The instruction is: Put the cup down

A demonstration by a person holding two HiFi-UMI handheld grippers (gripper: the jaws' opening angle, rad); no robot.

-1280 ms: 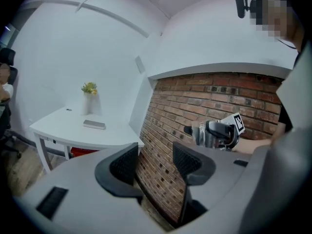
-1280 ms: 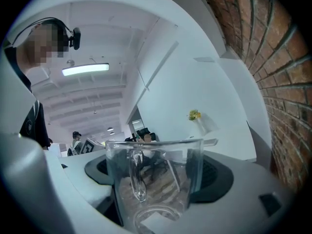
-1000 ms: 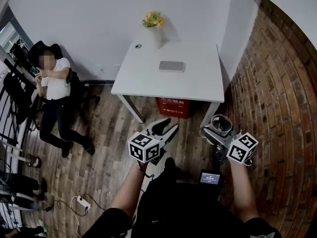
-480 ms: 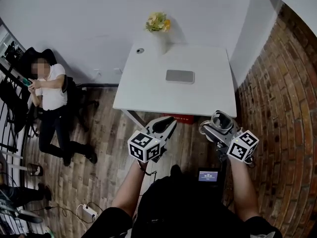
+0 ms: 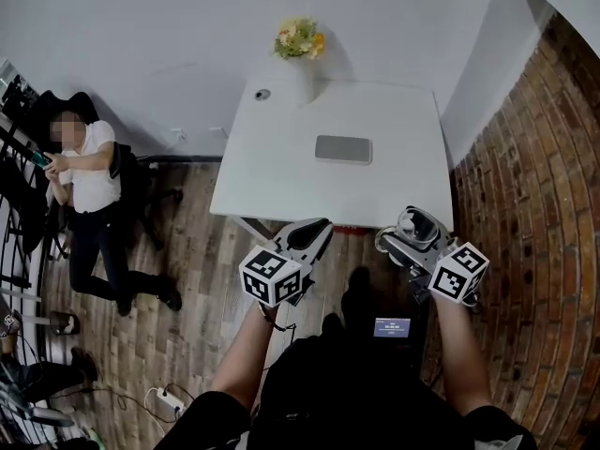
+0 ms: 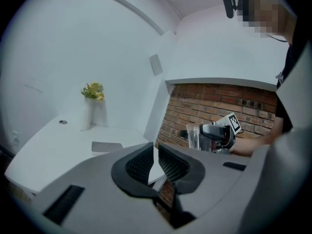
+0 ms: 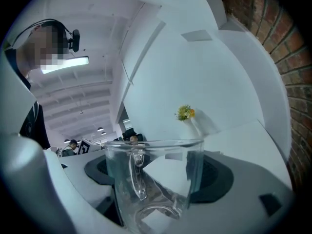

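A clear glass cup (image 7: 153, 179) with a handle sits between the pads of my right gripper (image 7: 157, 165), which is shut on it. In the head view the cup (image 5: 418, 227) hangs in the air just off the near right corner of the white table (image 5: 375, 190), with the right gripper (image 5: 411, 239) behind it. My left gripper (image 5: 314, 234) floats to the left, level with the table's near edge. Its jaws are closing, down to a thin slit, with nothing between them (image 6: 156, 161). The left gripper view also shows the cup (image 6: 196, 137) at the right.
On the table lie a flat grey slab (image 5: 343, 148), a white vase of yellow flowers (image 5: 300, 43) at the back and a small round disc (image 5: 262, 94). A brick wall (image 5: 534, 204) runs along the right. A person (image 5: 86, 162) sits at the left on the wood floor.
The left gripper's jaws have come together. Both grippers and the cup have moved closer to the table's near edge.
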